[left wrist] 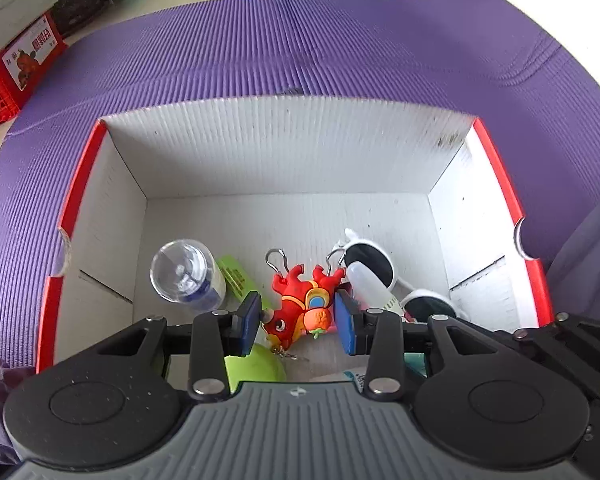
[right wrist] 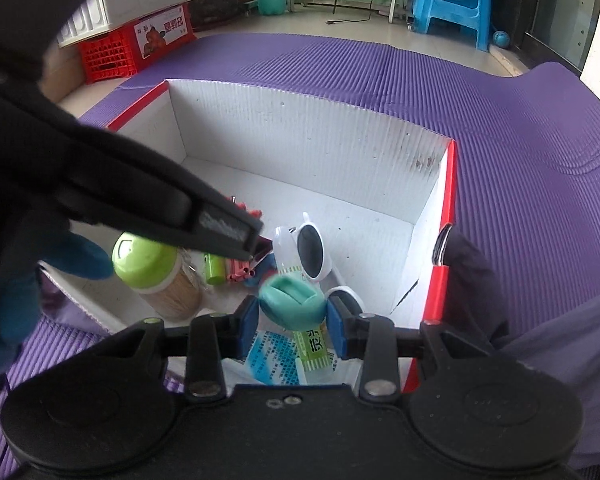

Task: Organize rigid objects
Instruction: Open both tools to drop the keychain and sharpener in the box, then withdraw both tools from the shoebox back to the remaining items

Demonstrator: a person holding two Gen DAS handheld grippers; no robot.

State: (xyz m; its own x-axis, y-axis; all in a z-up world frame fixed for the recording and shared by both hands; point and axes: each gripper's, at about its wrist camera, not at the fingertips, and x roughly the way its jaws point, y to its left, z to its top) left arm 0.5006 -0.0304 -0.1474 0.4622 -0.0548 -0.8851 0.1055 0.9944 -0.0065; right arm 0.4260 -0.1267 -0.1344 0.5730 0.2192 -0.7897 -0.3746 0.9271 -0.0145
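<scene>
A white box with red edges [left wrist: 284,140] stands on a purple mat and holds several items. My left gripper [left wrist: 296,322] hangs over the box with its jaws open around a red toy keychain [left wrist: 300,304]; whether the toy rests on the floor I cannot tell. A clear bottle [left wrist: 186,276] lies to its left and white sunglasses [left wrist: 374,264] to its right. My right gripper [right wrist: 292,320] is shut on a teal plastic object [right wrist: 292,300] above the box [right wrist: 308,136]. The left gripper's arm [right wrist: 140,196] crosses the right wrist view.
The purple mat [left wrist: 300,40] surrounds the box. In the box are a green-lidded jar [right wrist: 156,272], a green tube [right wrist: 214,268], red sticks [right wrist: 242,270], sunglasses [right wrist: 312,252] and blue-printed packets [right wrist: 276,360]. A red crate [right wrist: 112,54] and blue stool [right wrist: 456,0] stand beyond the mat.
</scene>
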